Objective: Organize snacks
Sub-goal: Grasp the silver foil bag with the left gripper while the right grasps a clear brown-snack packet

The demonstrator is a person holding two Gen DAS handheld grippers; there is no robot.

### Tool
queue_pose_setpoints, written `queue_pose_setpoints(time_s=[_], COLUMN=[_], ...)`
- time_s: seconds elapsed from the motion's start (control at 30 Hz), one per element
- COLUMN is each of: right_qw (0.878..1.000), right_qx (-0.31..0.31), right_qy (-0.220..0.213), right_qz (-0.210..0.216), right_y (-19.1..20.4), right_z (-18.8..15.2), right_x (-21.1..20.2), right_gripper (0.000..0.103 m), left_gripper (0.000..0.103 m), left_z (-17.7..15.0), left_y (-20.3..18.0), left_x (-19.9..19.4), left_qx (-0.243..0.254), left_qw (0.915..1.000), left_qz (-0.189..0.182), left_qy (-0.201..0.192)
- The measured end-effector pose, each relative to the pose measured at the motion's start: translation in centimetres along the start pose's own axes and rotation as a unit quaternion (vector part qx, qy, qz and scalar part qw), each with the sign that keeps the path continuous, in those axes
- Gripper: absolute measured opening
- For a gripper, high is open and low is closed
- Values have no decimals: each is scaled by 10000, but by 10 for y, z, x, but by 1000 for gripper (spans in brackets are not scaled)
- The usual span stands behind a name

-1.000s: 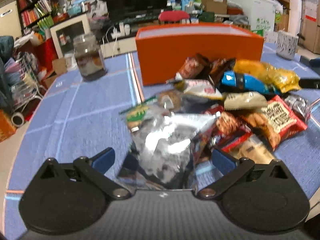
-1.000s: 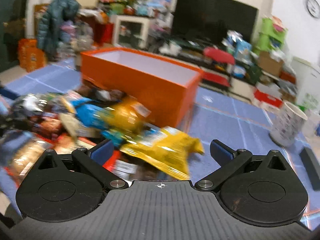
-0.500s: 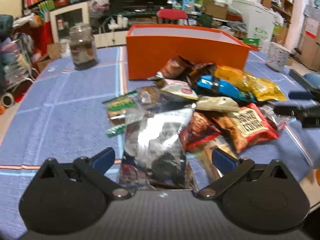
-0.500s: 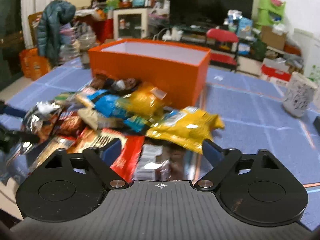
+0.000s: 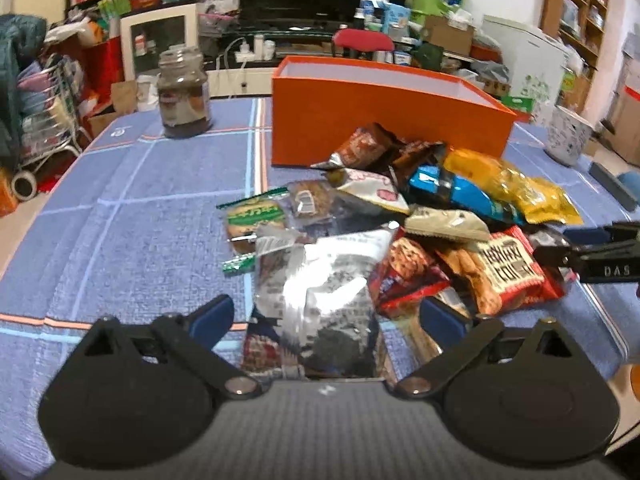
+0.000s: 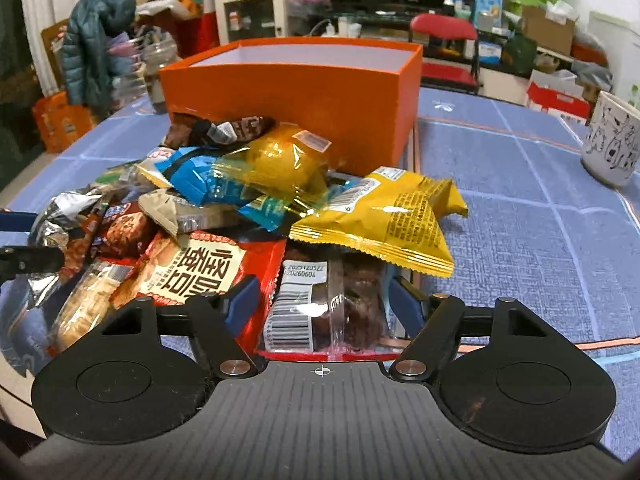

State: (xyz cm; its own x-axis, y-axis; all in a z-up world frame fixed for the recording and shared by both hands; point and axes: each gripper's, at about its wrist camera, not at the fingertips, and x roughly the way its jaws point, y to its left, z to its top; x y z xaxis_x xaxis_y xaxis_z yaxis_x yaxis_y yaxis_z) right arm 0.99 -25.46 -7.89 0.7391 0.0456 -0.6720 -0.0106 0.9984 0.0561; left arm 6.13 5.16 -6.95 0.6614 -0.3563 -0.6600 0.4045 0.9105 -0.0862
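Note:
A pile of several snack packets lies on the blue tablecloth in front of an open orange box (image 5: 384, 116), which also shows in the right wrist view (image 6: 296, 92). My left gripper (image 5: 324, 314) is open, its fingers on either side of a silver foil packet (image 5: 320, 296). My right gripper (image 6: 322, 300) is open around a clear packet with a barcode label (image 6: 324, 304), its fingers close to the packet's sides. A yellow packet (image 6: 384, 220) and a red packet (image 6: 204, 272) lie beside it. The right gripper also shows at the right edge of the left wrist view (image 5: 592, 252).
A glass jar (image 5: 184, 96) stands at the back left of the table. A white patterned cup (image 6: 612, 140) stands at the right, also in the left wrist view (image 5: 568, 136). A black bar (image 5: 614, 188) lies near the right table edge. Cluttered furniture stands behind.
Both grippers have pulled back and lowered toward the near side of the pile. The right gripper's fingers have narrowed around the clear barcode packet. The left gripper stays open over the silver packet.

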Motion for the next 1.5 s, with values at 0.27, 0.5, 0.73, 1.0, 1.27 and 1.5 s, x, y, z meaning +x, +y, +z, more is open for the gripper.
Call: queue_pose_setpoints(time_s=[0.27, 0.5, 0.73, 1.0, 1.27, 1.5], right_qw=[9994, 9989, 9988, 9992, 9993, 9992], right_qx=[266, 437, 398, 206, 180, 294], right_qy=[122, 167, 277, 254, 259, 268], right_qz=[159, 70, 37, -238, -189, -93], right_y=[-9, -16, -14, -6, -8, -8], right_z=[-1, 0, -1, -2, -1, 0], right_x=[6, 6, 13, 20, 19, 16], right_gripper=[56, 55, 51, 63, 54, 45], left_gripper=[85, 85, 85, 85, 69, 63], left_z=[0, 0, -1, 0, -2, 0], left_y=[2, 7, -1, 3, 4, 7], left_x=[12, 10, 12, 18, 23, 17], left_qx=[-194, -315, -208, -286, -384, -672], left_qw=[9996, 9993, 9996, 9994, 9987, 9971], left_qz=[-113, -128, -140, 145, -19, -172], left_qy=[185, 141, 122, 149, 339, 325])
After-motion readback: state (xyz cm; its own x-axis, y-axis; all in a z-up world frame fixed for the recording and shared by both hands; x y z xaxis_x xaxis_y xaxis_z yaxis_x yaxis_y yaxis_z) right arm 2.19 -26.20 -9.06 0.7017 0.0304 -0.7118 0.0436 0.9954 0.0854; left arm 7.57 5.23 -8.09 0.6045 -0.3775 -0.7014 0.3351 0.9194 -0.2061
